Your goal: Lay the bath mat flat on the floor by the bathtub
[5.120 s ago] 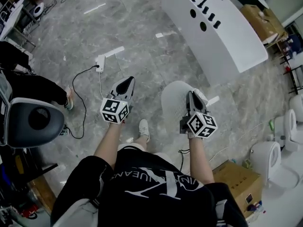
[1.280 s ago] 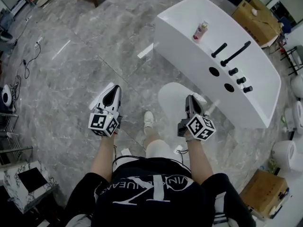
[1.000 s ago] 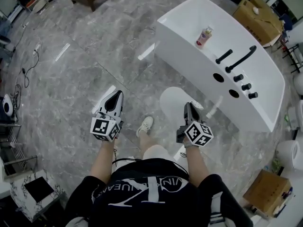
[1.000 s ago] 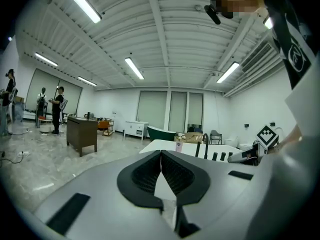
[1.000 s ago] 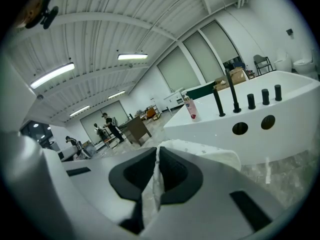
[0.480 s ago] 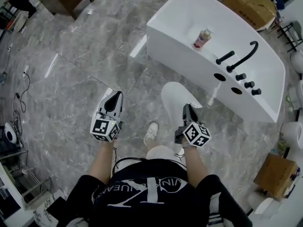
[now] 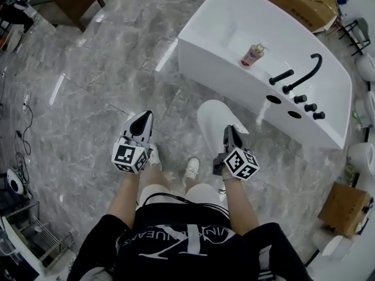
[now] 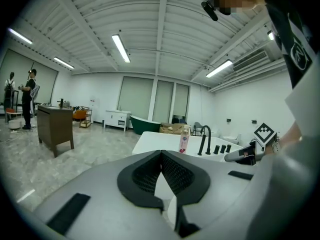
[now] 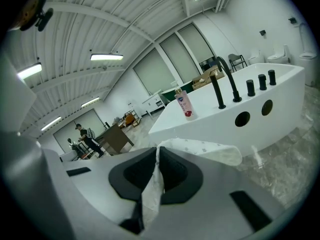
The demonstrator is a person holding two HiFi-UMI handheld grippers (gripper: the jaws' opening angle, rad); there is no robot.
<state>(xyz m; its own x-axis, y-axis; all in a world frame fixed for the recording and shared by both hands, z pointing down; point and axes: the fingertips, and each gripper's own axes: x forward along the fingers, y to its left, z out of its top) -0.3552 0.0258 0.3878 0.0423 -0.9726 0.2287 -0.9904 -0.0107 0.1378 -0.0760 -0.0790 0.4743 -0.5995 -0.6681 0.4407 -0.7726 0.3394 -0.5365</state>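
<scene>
Head view: the right gripper [image 7: 230,132], right of centre, has its jaws clamped on the near edge of the white bath mat [image 7: 214,116]. The mat spreads as a rounded tongue up the frame toward the bathtub [image 7: 211,51], and its far edge stops short of the tub's side wall. Whether it touches the floor [image 7: 99,81] cannot be told. The left gripper [image 7: 143,120], left of centre, holds nothing and is well apart from the mat. A pink bottle [image 7: 253,55] and a black faucet [image 7: 299,75] stand on the tub's deck at upper right. Bare grey floor lies open to the left of the tub and between tub and shoes [image 7: 190,167]. A brown bench [image 7: 64,2] sits at the far upper left, and cardboard boxes [image 7: 345,201] are at the right edge.

Left gripper view: the left gripper's [image 8: 161,154] jaws are pressed together at their tips, and no cloth shows between them. Beyond them the bathtub [image 8: 150,141] rim carries the bottle [image 8: 184,140] and faucet [image 8: 206,136]. The right gripper [image 8: 245,154] shows at the right. Open floor runs left to the brown bench [image 8: 55,126].

Right gripper view: the right gripper's [image 9: 156,151] jaws pinch a fold of the bath mat [image 9: 200,148]. The rest of the mat fans out ahead toward the bathtub [image 9: 225,119] wall, below the bottle [image 9: 185,104] and faucet [image 9: 220,84].
</scene>
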